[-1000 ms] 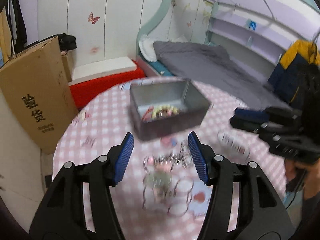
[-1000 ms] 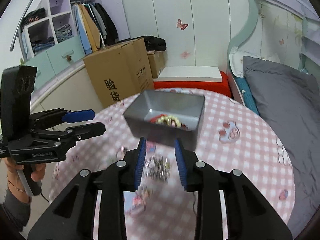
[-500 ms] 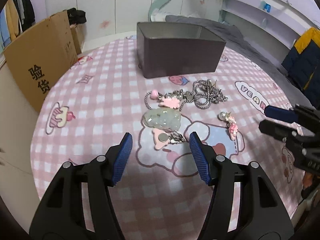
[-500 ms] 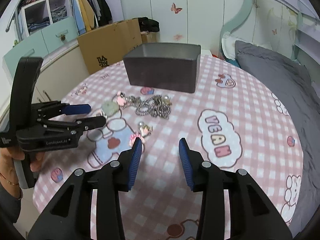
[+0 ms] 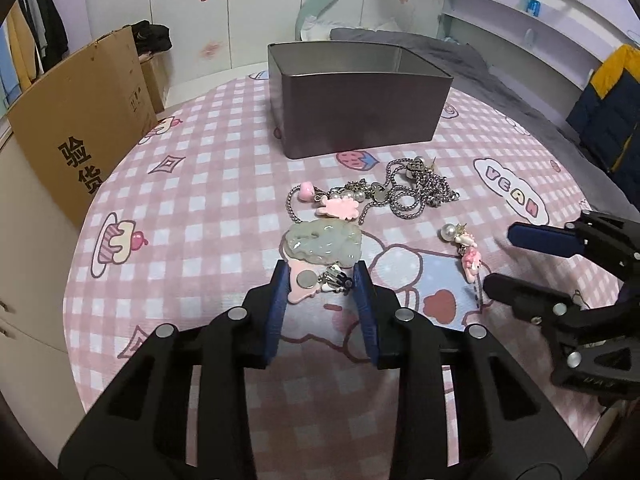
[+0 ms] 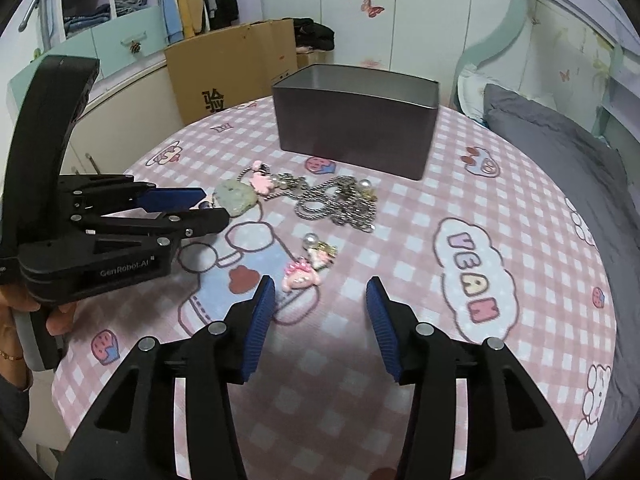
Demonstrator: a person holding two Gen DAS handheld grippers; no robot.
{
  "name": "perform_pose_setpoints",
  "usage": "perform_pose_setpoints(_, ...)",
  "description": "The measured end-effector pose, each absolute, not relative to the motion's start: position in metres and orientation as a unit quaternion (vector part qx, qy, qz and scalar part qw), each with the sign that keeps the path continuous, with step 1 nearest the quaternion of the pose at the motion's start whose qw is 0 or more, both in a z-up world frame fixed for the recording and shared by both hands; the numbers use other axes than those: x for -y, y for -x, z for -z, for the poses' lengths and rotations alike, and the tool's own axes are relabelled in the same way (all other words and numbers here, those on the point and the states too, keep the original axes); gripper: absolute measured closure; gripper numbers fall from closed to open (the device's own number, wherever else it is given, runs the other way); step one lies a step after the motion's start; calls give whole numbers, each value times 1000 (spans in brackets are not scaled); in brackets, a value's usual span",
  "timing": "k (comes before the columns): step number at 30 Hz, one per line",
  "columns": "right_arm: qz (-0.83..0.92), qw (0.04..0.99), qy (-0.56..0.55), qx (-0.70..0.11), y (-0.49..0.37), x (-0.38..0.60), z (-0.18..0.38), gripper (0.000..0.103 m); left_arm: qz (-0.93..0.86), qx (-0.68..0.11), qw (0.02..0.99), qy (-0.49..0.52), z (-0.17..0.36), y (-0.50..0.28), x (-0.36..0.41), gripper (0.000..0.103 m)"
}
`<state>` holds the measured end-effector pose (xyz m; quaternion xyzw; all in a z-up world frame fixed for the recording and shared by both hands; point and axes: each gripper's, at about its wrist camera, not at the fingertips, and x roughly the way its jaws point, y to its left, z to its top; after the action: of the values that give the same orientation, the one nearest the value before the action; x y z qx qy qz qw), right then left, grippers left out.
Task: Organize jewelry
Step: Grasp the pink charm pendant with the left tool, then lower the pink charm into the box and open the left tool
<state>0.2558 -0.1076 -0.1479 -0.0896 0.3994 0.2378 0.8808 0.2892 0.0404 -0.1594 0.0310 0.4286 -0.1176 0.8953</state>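
Note:
A green jade-like pendant (image 5: 322, 242) on a pink backing with a silver clip lies on the pink checked tablecloth (image 5: 200, 220). My left gripper (image 5: 320, 276) is closing on its near end, and both pads touch the pink backing and the clip. Behind it lie a pink flower charm (image 5: 340, 206) and a tangled silver chain (image 5: 416, 192). A pearl-and-pink earring (image 6: 308, 264) lies just ahead of my right gripper (image 6: 320, 282), whose jaws are opening with nothing between them. The grey tin box (image 6: 352, 136) stands at the back of the table.
A cardboard box (image 5: 80, 120) stands off the table's left edge. A bed with grey bedding (image 6: 560, 152) lies to the right. A person's hand (image 6: 16, 320) holds the left gripper (image 6: 216, 205). The right gripper (image 5: 498, 258) reaches in from the right.
Both grippers have come down close to the table, so the tin shows from the side. The left jaws narrowed around the pendant's near end. The right jaws widened.

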Motion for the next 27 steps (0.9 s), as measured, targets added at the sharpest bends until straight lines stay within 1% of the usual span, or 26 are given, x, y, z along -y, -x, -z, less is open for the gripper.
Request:
perform_pose_setpoints(1, -240, 879, 90, -402, -257, 104, 148, 58, 120, -428, 895, -29, 159, -289, -40, 76)
perform_pose_setpoints(8, -240, 871, 104, -415, -267, 90, 156, 58, 143, -431, 891, -10, 157, -286, -45, 76)
perform_pose_setpoints(9, -237, 871, 107, -416, -267, 88, 157, 65, 147, -431, 890, -6, 156, -286, -45, 76)
perform_pose_setpoints(10, -234, 872, 113, -414, -268, 87, 156, 80, 152, -432, 889, 0, 155, -285, -46, 76)
perform_pose_setpoints(11, -234, 872, 118, -413, -267, 86, 156, 82, 155, -432, 889, 4, 154, -285, -46, 76)
perform_pose_setpoints(18, -241, 871, 122, -410, -264, 90, 152, 83, 196, -424, 883, 39, 135, -281, -47, 76)
perform_pose_setpoints(27, -276, 882, 51, -377, -272, 118, 99, 83, 238, -401, 882, 61, 84, -305, -37, 76)
